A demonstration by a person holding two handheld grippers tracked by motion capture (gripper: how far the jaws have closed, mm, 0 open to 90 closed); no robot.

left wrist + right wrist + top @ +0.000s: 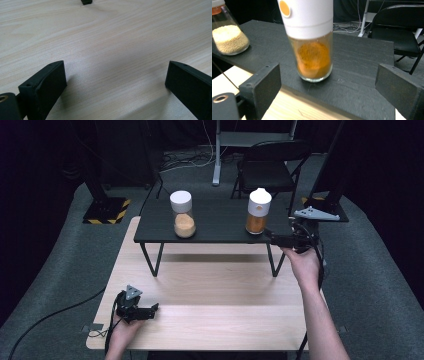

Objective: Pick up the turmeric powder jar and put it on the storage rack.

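Orange-powder jar (258, 211) with white cap stands right of centre on a black shelf (215, 227) over a pale wood table (210, 305), dark room, carpet. Two jars, the other (183, 214) centre-left, one folding chair (267, 167). Right gripper (274, 237) just beside it, jaws wide, empty; left gripper (155, 309) lower left, jaws wide, empty.

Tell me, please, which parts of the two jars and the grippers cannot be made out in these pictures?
- Orange jar: its white cap is cut off by the top edge in the right gripper view.
- Pale jar: cut off by the left edge there.
- Right gripper: jaws too small and dark against the black shelf in the high view.
- Left gripper: jaw bases cut off by the bottom edge in its own view.
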